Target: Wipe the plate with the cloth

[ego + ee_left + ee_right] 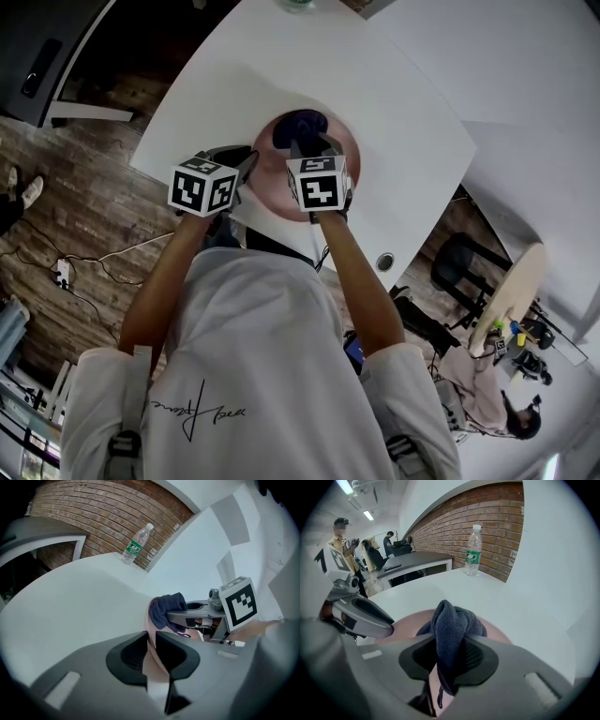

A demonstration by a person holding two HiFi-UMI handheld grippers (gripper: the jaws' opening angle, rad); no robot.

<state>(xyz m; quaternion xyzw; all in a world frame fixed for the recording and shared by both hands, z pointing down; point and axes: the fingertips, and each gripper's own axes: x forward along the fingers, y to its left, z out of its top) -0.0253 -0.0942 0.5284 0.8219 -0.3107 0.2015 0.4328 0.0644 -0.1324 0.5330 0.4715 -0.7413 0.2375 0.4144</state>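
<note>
On white table [375,94], pink plate [270,174] rim clamped by left gripper [151,640], blue cloth [450,623] pinched by right gripper [446,656] over plate

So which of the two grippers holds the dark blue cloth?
The right gripper: the cloth is pinched in its jaws, while the left gripper grips the plate.

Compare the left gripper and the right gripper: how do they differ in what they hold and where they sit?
The left gripper clamps the rim of the pink plate; the right gripper is shut on the dark blue cloth. The left gripper sits at the plate's edge, while the right gripper reaches over the plate's surface. Both have jaws closed on something.
</note>
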